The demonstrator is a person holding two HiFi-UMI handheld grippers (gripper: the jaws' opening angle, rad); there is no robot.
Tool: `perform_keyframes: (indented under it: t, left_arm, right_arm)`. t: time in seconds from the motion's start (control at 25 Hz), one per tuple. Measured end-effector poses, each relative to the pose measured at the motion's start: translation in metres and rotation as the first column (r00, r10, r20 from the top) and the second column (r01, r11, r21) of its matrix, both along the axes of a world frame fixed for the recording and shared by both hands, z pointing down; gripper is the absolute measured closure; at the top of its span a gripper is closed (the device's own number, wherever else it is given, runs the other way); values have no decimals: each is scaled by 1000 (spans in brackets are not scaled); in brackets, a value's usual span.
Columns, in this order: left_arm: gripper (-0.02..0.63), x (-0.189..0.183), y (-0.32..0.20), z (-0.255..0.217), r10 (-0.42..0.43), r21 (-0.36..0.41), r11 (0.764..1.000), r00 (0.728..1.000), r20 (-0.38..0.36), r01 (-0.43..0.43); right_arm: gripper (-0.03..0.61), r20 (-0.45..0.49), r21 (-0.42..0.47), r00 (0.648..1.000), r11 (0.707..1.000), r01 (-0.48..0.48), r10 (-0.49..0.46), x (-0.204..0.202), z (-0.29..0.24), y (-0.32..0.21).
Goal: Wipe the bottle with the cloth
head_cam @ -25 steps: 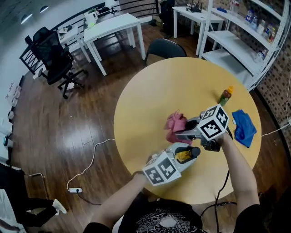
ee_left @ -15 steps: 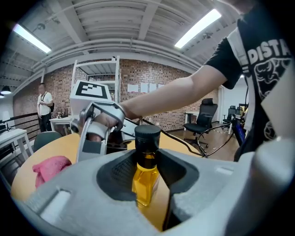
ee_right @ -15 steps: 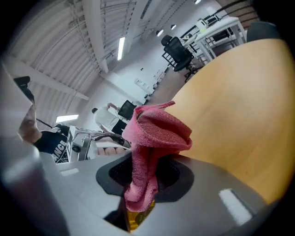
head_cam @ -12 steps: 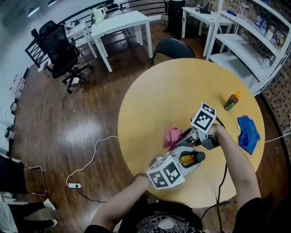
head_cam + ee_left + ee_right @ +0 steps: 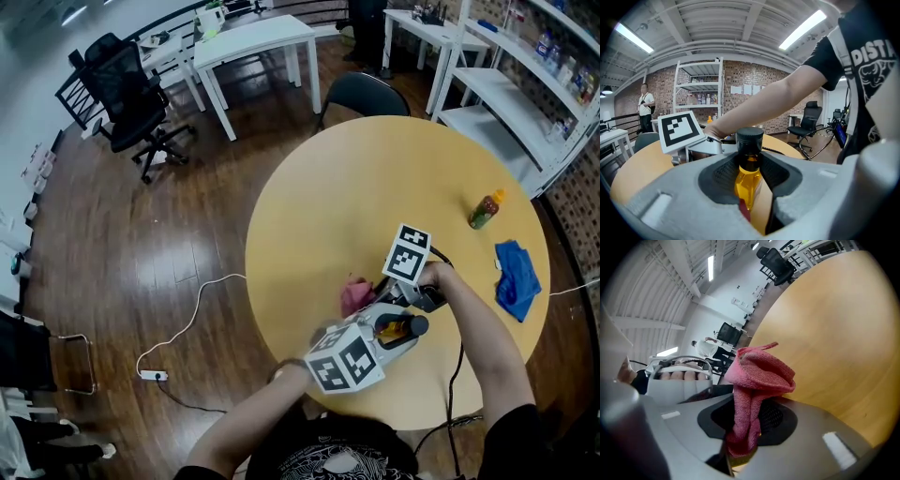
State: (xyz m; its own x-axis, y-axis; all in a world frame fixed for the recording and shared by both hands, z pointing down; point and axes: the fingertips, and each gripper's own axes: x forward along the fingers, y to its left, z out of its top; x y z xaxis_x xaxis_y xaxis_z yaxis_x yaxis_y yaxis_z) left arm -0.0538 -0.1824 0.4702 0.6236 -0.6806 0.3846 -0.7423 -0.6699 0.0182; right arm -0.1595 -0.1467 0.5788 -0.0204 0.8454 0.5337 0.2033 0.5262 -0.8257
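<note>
Black short-sleeve tee [image 5: 328, 457] w/ white print on chest. Left gripper [image 5: 405, 330] & right gripper [image 5: 371, 300]: grey plastic, black ribbed pads [image 5: 780, 174], each w/ white cube [image 5: 344, 359] w/ black square markers. Black cable [image 5: 458, 367] off right one.

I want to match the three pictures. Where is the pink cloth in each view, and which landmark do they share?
Head view: cloth just below centre, up-left of the bottle.
Left gripper view: not surely in it; a red patch low at the bottle may be cloth or label.
Right gripper view: cloth at centre, rising from between the jaws.
Shared landmark: the round table, in all three.
</note>
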Motion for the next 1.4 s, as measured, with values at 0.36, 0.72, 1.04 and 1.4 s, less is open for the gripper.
perform_keyframes:
  t: [0.36,0.72,1.04,1.4]
  left_arm:
    - [477,-2,1,0,0,0,1000,1000,-5,0]
    - [477,-3,-1,1,-9,3,1000,1000,-4,9]
    - [477,-11,5,8,-13,32,999,1000,-21,13]
    - [474,-18,4,11,24,49,999,999,-48,-21]
  right_arm:
    - [476,83,89,992,991,-99,92,-14,39,-3]
    - [476,186,130,953,955,-266,240,-30,35,-25]
    - [476,453,118,674,711,-694,583,-31,-49,-106]
    - [475,644,113,357,378,-919,677,34,-128,-132]
